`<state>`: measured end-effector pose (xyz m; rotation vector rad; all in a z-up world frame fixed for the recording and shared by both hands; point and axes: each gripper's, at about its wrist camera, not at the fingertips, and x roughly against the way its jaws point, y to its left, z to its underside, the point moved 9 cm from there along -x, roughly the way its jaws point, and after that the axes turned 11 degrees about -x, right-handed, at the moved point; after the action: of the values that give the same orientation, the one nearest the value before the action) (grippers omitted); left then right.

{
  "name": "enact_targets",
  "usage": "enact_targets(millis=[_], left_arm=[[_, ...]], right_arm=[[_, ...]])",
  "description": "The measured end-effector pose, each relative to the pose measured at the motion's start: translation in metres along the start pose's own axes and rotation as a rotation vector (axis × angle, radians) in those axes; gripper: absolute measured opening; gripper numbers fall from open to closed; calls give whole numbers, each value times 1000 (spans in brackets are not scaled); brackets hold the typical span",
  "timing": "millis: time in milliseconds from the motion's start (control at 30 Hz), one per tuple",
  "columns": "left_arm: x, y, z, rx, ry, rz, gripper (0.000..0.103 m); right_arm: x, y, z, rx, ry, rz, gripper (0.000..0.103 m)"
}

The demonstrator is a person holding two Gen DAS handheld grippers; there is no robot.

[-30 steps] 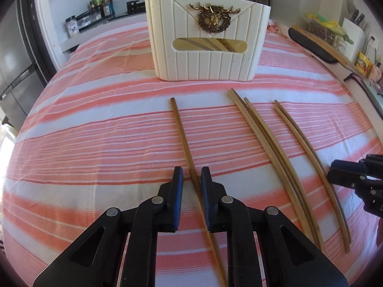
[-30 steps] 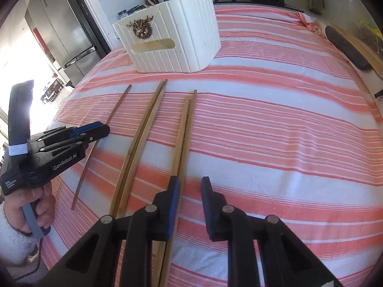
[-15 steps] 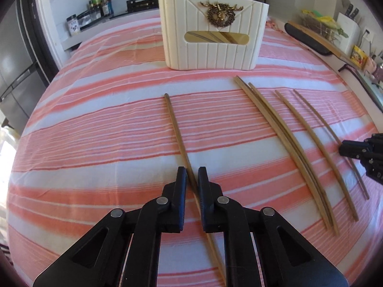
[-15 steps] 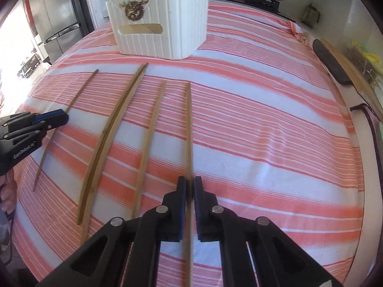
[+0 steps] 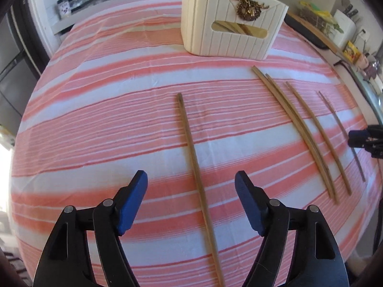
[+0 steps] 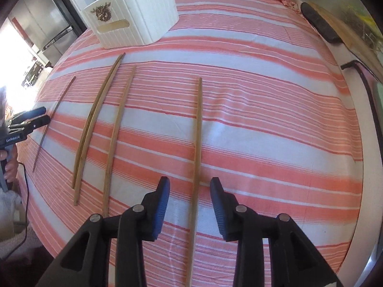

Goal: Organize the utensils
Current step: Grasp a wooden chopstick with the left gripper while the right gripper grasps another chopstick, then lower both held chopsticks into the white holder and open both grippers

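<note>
Several wooden chopsticks lie on the striped cloth in front of a white ribbed holder, which has more sticks inside. My left gripper hangs over the leftmost chopstick. Its jaws are opening wide and the stick lies between them untouched. My right gripper stands over the rightmost chopstick, jaws opening, pads clear of the stick. Between these two lie a close pair and a single chopstick. Each gripper shows at the edge of the other's view, right and left.
A black pad and a wooden board lie along the right counter. A dark cable runs by the table's right edge. Jars stand at the back left, a steel fridge farther left. A hand holds the left gripper.
Both grippers were shut on their chopsticks half a second ago and now stand open. The right chopstick has been drawn away from its neighbour to the right, the left one further left.
</note>
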<state>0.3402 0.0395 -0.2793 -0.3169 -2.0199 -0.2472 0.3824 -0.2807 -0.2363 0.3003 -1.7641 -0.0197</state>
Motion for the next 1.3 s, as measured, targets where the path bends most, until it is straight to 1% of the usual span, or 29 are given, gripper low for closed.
enact_targets(millis=[100,167,233,267,300,333,367,400,433,467,533,567,700,800,867,1000,1133,1233,1300], left_arm=[[-16,0,-8,-39,52,-21,77],[-22,1,-18,-61,63,-31,78],[-27,4,-30,-49,82,-24,73],[-30,7,-36,-39,89,-23,65],[-32,9,-42,-31,93,-27,59],[-34,11,-49,-22,93,-29,46],[-36,13,-55,-11,91,-24,19],[-37,13,-59,-4,91,-18,5],[-38,14,-63,6,86,-5,5],[-37,15,-66,20,72,4,4],[-24,18,-70,42,27,5,4],[-11,19,-72,55,-13,16,4],[49,14,-74,69,-152,53,4],[95,5,-75,63,-252,72,4],[124,3,-73,61,-312,79,4],[158,4,-79,65,-401,87,4],[176,11,-88,73,-461,77,4],[187,19,-100,89,-490,85,4],[198,25,-112,98,-512,86,4]], right_arm=[[-9,10,-8,67,22,39,36],[-14,17,-19,100,17,57,36],[-19,20,-35,108,9,74,36],[-22,19,-45,98,1,83,36],[-25,19,-54,83,-2,87,36],[-28,19,-63,70,-8,83,34],[-31,21,-71,68,-16,81,26],[-34,23,-78,77,-23,94,9],[-35,24,-84,83,-35,109,6],[-36,25,-89,75,-42,103,6],[-28,26,-96,39,-80,72,6],[-19,28,-98,25,-115,46,6],[47,43,-95,12,-284,-74,6],[101,51,-82,28,-400,-126,6],[132,55,-74,48,-470,-140,6],[174,68,-60,84,-572,-138,6],[192,73,-70,98,-642,-133,6],[202,73,-78,87,-676,-131,6],[210,74,-91,74,-697,-141,6]])
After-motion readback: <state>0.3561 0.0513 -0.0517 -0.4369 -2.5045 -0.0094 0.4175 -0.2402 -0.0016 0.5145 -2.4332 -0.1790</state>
